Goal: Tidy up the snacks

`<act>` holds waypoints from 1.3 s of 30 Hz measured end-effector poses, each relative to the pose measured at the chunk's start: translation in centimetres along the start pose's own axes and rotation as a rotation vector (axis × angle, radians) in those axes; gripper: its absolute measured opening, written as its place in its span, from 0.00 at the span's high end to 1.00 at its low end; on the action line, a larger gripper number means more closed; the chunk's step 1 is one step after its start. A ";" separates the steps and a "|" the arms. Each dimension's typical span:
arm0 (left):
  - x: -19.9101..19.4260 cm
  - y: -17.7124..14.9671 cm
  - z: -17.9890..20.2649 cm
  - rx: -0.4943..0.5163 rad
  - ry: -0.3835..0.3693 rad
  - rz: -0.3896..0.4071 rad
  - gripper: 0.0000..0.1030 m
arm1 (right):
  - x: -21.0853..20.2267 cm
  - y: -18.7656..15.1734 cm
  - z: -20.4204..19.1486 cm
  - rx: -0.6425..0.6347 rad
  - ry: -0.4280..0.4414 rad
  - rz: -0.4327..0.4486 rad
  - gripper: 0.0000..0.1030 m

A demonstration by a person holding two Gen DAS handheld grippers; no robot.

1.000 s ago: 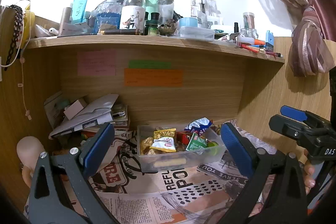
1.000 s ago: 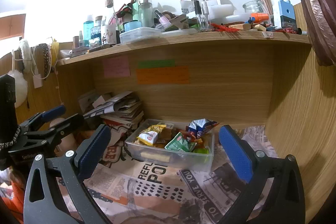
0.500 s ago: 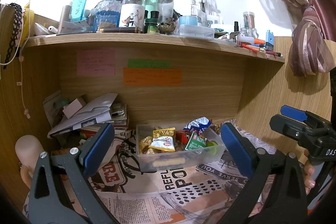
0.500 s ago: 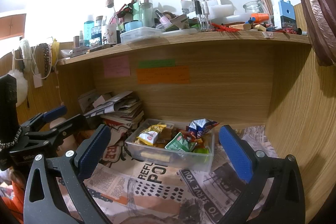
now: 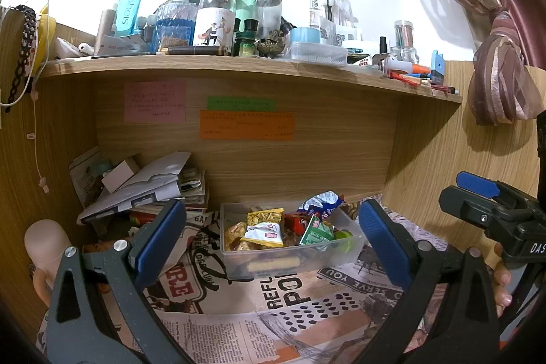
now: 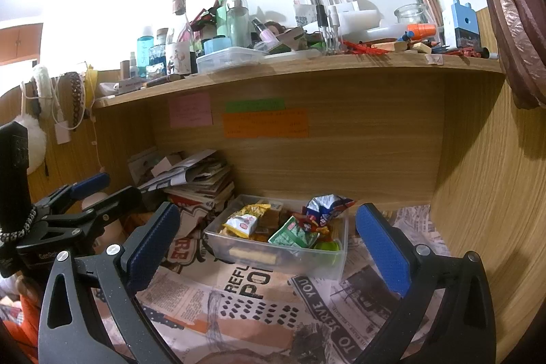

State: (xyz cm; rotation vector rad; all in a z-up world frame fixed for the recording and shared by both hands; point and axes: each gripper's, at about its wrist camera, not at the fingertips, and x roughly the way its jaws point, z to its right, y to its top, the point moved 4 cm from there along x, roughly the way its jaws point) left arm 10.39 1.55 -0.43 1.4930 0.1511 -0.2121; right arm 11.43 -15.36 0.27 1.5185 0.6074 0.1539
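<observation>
Nothing much is shifting since a second ago: both the left claw (image 5: pixel 271 234) and right claw (image 6: pixel 268 236) are hanging wide open, gripping nothing. One clear tub (image 5: pixel 290 256) is holding the snacks (image 5: pixel 264 229), sitting on newspaper (image 5: pixel 239 323) lining the tabletop, under one cluttered wooden shelf (image 5: pixel 239 63).

Left gripper (image 5: pixel 271 239) and right gripper (image 6: pixel 268 239) are both showing dark grey frames with blue pads. Clear plastic bin (image 6: pixel 327 265) is showing a yellow packet (image 5: pixel 265 216), a white packet with red logo (image 5: pixel 263 232), a green packet (image 6: pixel 293 232) and a blue-and-white bag (image 6: pixel 326 205). Newspaper lining (image 5: pixel 239 323) is showing pinkish paper, black headline print and a black dotted patch. Shelf wood (image 6: pixel 341 152) is showing tan grain. Sticky notes are showing pink (image 5: pixel 155 102), green (image 5: pixel 240 103) and orange (image 5: pixel 246 125). Curtain (image 5: pixel 498 84) is showing mauve with pale stripes.
</observation>
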 end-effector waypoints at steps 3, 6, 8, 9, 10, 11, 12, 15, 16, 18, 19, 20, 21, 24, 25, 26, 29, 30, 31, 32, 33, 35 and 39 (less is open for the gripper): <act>0.0 0.1 0.0 0.000 0.001 0.001 0.00 | 0.0 0.0 0.0 -0.001 -0.001 0.000 0.00; -0.1 0.2 0.2 0.002 -0.004 0.006 0.00 | 0.0 0.0 -0.1 -0.001 0.000 0.003 0.00; -0.3 0.4 0.4 0.002 -0.002 0.011 0.00 | -0.2 0.2 -0.2 -0.001 0.001 0.006 0.00; -0.3 0.4 0.4 0.002 -0.002 0.012 0.00 | -0.2 0.3 -0.2 -0.001 0.002 0.007 0.00; -0.5 0.4 0.5 -0.001 0.001 0.015 0.00 | -0.3 0.3 -0.2 -0.001 0.002 0.008 0.00; -0.6 0.5 0.6 -0.002 0.002 0.017 0.00 | -0.3 0.3 -0.2 -0.001 0.002 0.009 0.00; -0.7 0.5 0.6 -0.003 0.001 0.018 0.00 | -0.3 0.3 -0.1 -0.002 0.003 0.009 0.00; -0.8 0.5 0.7 -0.002 0.002 0.021 0.00 | -0.3 0.2 -0.1 -0.002 0.004 0.008 0.00; -0.9 0.4 0.7 -0.003 0.004 0.021 0.00 | -0.3 0.2 0.0 -0.003 0.004 0.007 0.00; -0.9 0.4 0.8 -0.002 0.001 0.021 0.00 | -0.4 0.3 0.0 -0.001 0.003 0.008 0.00; -0.9 0.4 0.8 -0.002 0.002 0.021 0.00 | -0.4 0.3 0.0 -0.001 0.005 0.008 0.00; -0.9 0.4 0.8 -0.003 0.003 0.021 0.00 | -0.4 0.2 0.0 -0.001 0.005 0.008 0.00; -0.9 0.4 0.8 -0.002 0.001 0.020 0.00 | -0.4 0.3 0.0 -0.002 0.004 0.009 0.00; -1.0 0.3 0.9 -0.001 -0.003 0.019 0.00 | -0.7 0.4 0.0 -0.002 0.001 0.014 0.00; -1.0 0.3 1.0 0.001 -0.004 0.020 0.00 | -0.8 0.4 0.0 -0.001 -0.002 0.017 0.00; -1.0 0.3 1.1 0.003 -0.005 0.021 0.00 | -0.8 0.5 0.0 -0.001 -0.003 0.018 0.00; -1.1 0.3 1.2 0.005 -0.007 0.025 0.00 | -0.9 0.5 0.0 -0.001 -0.007 0.019 0.00; -1.2 0.4 1.2 0.005 -0.007 0.026 0.00 | -0.9 0.4 0.0 -0.001 -0.007 0.019 0.00; -1.2 0.4 1.3 0.005 -0.008 0.026 0.00 | -1.0 0.4 0.1 0.000 -0.009 0.020 0.00; -1.2 0.4 1.3 0.004 -0.011 0.025 0.00 | -1.0 0.4 0.1 0.000 -0.009 0.020 0.00; -1.2 0.4 1.4 0.004 -0.013 0.024 0.00 | -0.9 0.4 0.1 0.002 -0.009 0.021 0.00; -1.2 0.3 1.4 0.005 -0.013 0.021 0.00 | -1.0 0.4 0.2 0.002 -0.007 0.021 0.00; -1.0 0.3 1.4 0.001 -0.011 0.013 0.00 | -1.0 0.3 0.2 0.002 -0.009 0.021 0.00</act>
